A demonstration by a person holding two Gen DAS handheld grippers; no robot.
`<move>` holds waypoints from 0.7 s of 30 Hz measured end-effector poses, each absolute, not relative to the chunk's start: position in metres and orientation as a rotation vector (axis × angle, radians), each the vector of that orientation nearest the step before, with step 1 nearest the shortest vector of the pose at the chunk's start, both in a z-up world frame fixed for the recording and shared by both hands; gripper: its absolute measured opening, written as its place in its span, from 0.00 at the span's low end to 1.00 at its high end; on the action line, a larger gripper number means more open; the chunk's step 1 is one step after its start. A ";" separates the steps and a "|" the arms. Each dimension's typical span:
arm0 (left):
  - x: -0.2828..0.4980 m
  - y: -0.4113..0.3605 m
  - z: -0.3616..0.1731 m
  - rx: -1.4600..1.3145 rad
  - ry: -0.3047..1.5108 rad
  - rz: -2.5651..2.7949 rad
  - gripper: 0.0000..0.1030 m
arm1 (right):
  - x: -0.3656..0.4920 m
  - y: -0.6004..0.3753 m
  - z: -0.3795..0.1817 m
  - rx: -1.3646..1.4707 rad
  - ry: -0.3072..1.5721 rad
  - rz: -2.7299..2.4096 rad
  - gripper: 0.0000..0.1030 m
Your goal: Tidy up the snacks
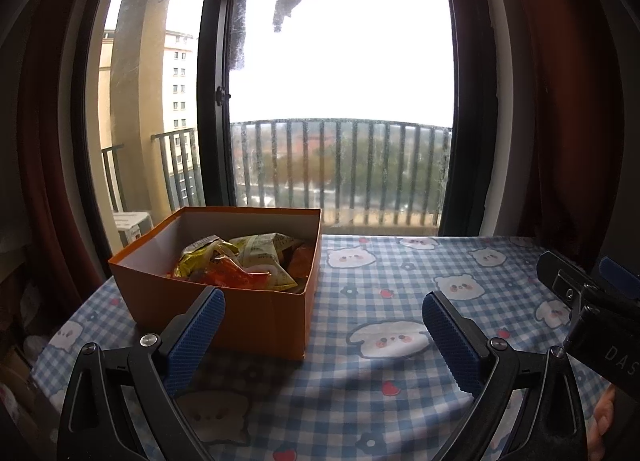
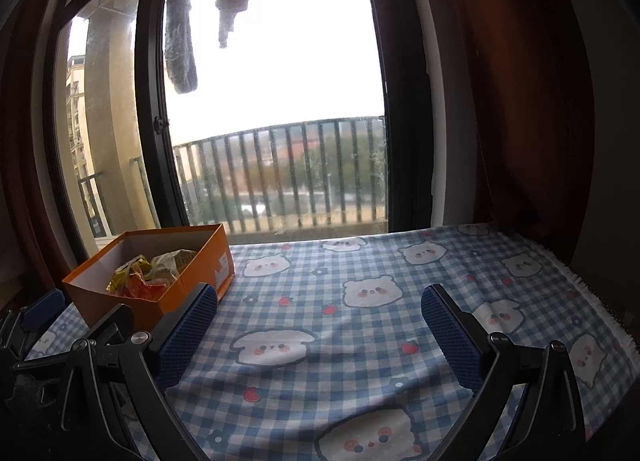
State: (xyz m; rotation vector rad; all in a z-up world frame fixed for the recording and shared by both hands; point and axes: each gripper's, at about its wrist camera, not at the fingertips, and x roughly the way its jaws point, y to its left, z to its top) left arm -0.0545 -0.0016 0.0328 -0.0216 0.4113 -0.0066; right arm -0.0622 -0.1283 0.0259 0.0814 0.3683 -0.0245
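An orange cardboard box [image 1: 256, 321] stands on the left of the table, and the right wrist view shows the same orange box [image 2: 172, 299] at far left. Inside lie several snack packets [image 1: 240, 265] in yellow, pale green and orange wrappers, the same snack packets [image 2: 148, 275] heaped in the box. My left gripper [image 1: 324, 305] is open just in front of the box's near right corner, nothing between its blue pads. My right gripper [image 2: 319, 303] is open over bare cloth, holding nothing. Part of the right gripper's black body [image 1: 592, 301] shows at the right edge of the left wrist view.
A blue checked tablecloth [image 2: 360, 341] with bear prints covers the table. A big window [image 1: 340, 81] with a balcony railing stands behind the table's far edge. Dark red curtains [image 2: 520, 101] hang on both sides. The cloth's fringed right edge [image 2: 600, 301] marks the table's end.
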 end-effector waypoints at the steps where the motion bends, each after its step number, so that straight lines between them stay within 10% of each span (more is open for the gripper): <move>1: -0.055 -0.001 0.034 -0.032 0.410 -0.008 0.97 | -0.063 -0.129 0.027 0.075 0.364 -0.037 1.00; 21: -0.054 -0.001 0.033 -0.027 0.407 0.008 0.98 | -0.059 -0.127 0.026 0.038 0.373 -0.037 1.00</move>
